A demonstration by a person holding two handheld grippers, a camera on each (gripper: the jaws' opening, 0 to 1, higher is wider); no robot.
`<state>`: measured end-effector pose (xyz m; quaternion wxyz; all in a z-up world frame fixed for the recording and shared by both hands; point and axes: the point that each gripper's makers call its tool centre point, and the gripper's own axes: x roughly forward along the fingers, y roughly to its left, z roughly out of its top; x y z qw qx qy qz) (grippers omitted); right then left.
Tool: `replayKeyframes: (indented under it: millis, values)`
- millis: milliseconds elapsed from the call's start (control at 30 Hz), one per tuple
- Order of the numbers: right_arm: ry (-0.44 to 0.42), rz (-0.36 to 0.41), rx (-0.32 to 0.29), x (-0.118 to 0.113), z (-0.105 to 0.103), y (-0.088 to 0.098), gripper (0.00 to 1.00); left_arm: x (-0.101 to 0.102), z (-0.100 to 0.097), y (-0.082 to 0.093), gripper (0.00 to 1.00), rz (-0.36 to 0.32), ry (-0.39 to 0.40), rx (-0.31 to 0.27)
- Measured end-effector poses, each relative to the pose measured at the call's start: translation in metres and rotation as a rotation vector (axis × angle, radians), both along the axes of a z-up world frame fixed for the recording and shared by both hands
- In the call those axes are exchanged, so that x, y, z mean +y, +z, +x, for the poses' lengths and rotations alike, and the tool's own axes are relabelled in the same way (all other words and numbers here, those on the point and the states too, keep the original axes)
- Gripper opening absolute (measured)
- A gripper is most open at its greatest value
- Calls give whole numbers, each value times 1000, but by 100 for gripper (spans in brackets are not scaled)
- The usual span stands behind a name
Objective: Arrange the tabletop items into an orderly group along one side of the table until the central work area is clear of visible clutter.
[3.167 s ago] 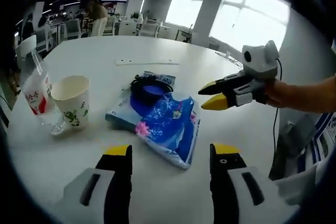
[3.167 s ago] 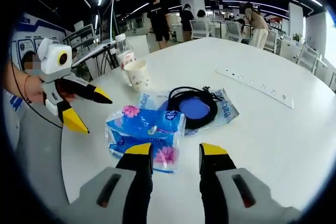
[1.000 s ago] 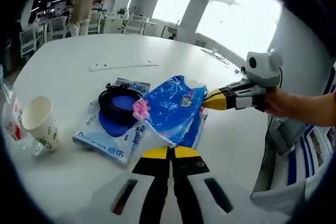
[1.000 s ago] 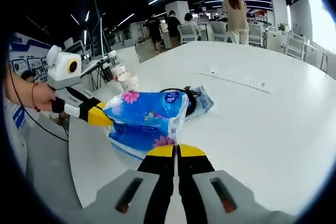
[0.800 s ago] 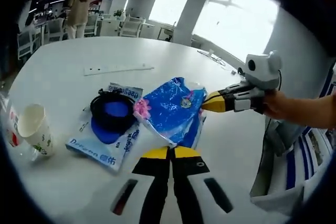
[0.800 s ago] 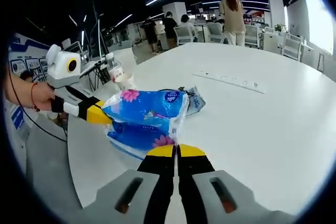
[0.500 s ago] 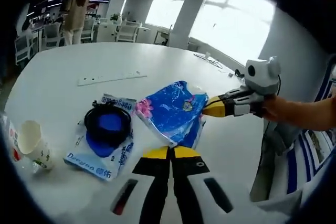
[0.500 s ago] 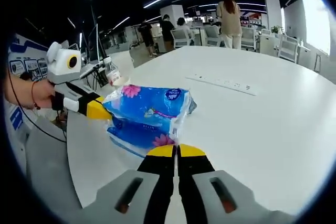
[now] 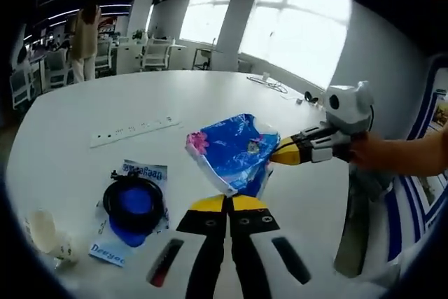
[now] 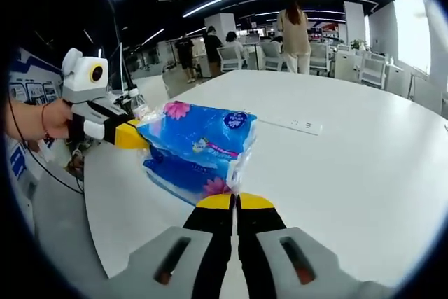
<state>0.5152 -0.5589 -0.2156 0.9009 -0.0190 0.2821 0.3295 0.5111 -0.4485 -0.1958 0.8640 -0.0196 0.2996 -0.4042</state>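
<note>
Blue tissue pack (image 9: pixel 234 150) raised above white table (image 9: pixel 84 110), left gripper (image 9: pixel 225 202) and right gripper (image 10: pixel 236 201) each clamped on opposite edges.

We can't see the corner of the blue tissue pack (image 9: pixel 234 150) where our left gripper's (image 9: pixel 225 202) fingers pinch it. The paper cup (image 9: pixel 46 234) sits half in the dark edge. The pack's small writing is too blurry to read.

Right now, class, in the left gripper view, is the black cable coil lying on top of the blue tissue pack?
No. The black cable coil lies on a flat blue-and-white packet, apart from the blue tissue pack.
</note>
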Motion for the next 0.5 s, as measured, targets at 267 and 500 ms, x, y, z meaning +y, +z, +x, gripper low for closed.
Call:
replayKeyframes:
  millis: [267, 500]
  values:
    - [-36, 0, -15, -20, 4, 8, 0, -20, 9, 8, 0, -5, -31, -18]
    - [-64, -5, -18, -35, 8, 10, 0, -35, 17, 8, 0, -8, -45, -10]
